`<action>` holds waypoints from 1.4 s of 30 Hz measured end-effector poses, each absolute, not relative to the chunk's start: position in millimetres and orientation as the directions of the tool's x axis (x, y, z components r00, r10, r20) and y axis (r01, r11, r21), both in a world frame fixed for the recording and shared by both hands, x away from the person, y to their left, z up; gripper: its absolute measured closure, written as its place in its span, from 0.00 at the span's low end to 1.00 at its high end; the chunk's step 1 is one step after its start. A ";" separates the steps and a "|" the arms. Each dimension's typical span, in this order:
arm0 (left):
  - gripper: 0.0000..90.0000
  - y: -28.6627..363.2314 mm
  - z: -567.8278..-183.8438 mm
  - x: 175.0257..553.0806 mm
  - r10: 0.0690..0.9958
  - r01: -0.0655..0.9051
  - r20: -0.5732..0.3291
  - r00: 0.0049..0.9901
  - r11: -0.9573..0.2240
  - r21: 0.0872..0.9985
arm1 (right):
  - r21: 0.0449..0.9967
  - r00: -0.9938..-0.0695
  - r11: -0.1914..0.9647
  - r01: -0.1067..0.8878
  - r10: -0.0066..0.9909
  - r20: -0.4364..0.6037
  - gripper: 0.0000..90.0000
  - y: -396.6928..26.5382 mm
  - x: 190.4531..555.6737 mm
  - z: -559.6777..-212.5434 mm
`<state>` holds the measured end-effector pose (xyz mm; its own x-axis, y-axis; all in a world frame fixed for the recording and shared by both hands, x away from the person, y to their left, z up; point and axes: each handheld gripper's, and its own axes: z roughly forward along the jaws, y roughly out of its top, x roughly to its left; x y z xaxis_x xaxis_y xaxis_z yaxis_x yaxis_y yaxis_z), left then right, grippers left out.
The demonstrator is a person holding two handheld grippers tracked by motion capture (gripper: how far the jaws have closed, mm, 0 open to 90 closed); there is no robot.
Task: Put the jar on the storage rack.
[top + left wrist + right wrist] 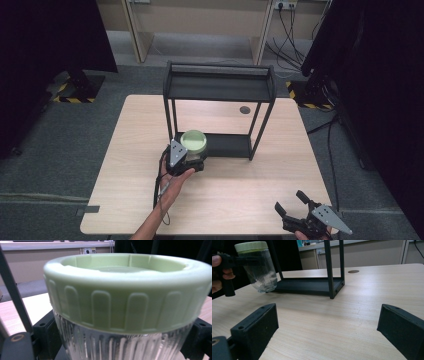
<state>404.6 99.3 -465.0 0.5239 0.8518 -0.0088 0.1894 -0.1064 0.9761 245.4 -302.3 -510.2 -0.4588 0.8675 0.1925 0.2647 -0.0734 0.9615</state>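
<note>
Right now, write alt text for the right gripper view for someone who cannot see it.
A ribbed glass jar with a pale green lid is held tilted just above a wooden table by the left tool, at the near end of a black metal shelf rack. In the foreground the right tool sits open over bare tabletop.

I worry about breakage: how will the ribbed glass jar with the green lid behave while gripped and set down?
The jar looks empty, so probably light. Its ribbed glass should give the left gripper some purchase, yet it is likely fragile if knocked against the black rack. It hangs tilted, so it may rock when set down.
</note>
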 end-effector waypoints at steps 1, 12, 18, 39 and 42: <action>0.13 98.0 -464.9 407.0 0.853 0.191 -0.008 0.521 -0.107 0.976 | 0.962 -0.458 -0.074 0.264 0.868 0.192 0.04 -302.6 245.5 -510.2; 0.13 92.3 -462.6 427.2 0.867 0.193 -0.012 0.499 -0.097 0.976 | 0.961 -0.460 -0.075 0.265 0.866 0.194 0.04 -303.3 245.5 -510.3; 0.13 92.0 -463.9 436.2 0.875 0.200 -0.011 0.484 -0.099 0.975 | 0.962 -0.460 -0.073 0.265 0.867 0.192 0.04 -303.2 245.6 -510.3; 0.13 74.9 -466.4 452.6 0.884 0.200 0.011 0.468 -0.118 0.973 | 0.962 -0.461 -0.073 0.264 0.867 0.192 0.04 -304.6 245.5 -510.1; 0.13 72.5 -466.8 457.1 0.888 0.204 0.006 0.460 -0.112 0.973 | 0.962 -0.461 -0.073 0.264 0.866 0.192 0.04 -304.7 245.5 -510.1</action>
<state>457.1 72.5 -466.8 0.4597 0.8881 0.0059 0.2040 -0.1121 0.9725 245.5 -304.7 -510.1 -0.4609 0.8664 0.1921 0.2641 -0.0728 0.9617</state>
